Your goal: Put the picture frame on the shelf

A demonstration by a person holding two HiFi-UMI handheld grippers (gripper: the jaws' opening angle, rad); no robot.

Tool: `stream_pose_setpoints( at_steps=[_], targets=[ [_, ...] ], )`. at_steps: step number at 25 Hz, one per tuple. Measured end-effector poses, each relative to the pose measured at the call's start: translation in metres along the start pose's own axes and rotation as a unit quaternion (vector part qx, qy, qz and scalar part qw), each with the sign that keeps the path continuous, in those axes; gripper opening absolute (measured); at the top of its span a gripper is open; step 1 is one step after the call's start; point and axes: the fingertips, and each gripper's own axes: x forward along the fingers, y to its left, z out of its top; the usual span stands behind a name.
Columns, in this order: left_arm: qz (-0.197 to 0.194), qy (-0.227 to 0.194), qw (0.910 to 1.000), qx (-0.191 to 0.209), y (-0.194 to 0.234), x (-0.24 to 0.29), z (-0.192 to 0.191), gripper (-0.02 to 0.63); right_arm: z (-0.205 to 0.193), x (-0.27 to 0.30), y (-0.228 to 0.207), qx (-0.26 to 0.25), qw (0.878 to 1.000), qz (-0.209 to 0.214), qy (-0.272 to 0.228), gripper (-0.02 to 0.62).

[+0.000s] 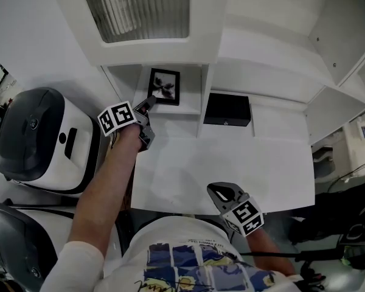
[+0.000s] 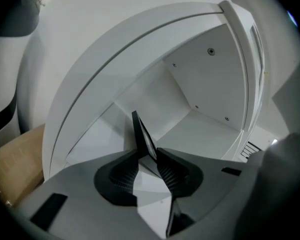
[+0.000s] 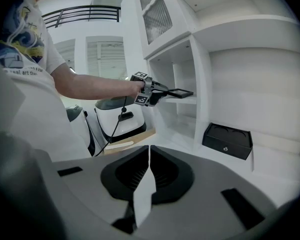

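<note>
The black picture frame [image 1: 164, 86] with a dark flower print lies in the left compartment of the white shelf unit [image 1: 202, 96], on its board. My left gripper [image 1: 147, 105] reaches in from the front left, and the frame's near edge [image 2: 142, 134] stands between its fingertips [image 2: 146, 153]. The jaws stand apart around that edge without clearly pressing on it. In the right gripper view the frame [image 3: 179, 93] lies level on the shelf board at the left gripper's [image 3: 157, 96] tips. My right gripper [image 1: 218, 191] hangs low over the counter's front edge, shut and empty [image 3: 149, 149].
A black box [image 1: 227, 109] stands on the white counter [image 1: 231, 163] under the middle shelf, also in the right gripper view [image 3: 227, 140]. A white and dark grey appliance [image 1: 39, 139] sits to the left, with a cable beside it. More white shelves rise at the right.
</note>
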Motion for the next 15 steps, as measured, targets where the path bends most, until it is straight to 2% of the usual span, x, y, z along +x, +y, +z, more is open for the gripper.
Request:
stream_pose_setpoints(
  at_steps=[5,9,15],
  targets=[
    [0.053,0.01,0.9957,0.075,0.004,0.003,0.001,0.132,0.0,-0.001,-0.005,0.001,1.0,0.006,-0.005,0.032],
    [0.083,0.018,0.9899,0.114,0.01,0.003,-0.002,0.135,-0.002,-0.002,-0.008,0.0,1.0,0.011,-0.008,0.031],
    [0.125,0.032,0.9743,0.185,0.014,0.005,-0.003,0.133,-0.003,-0.002,-0.012,-0.001,1.0,0.02,-0.009,0.031]
  ],
)
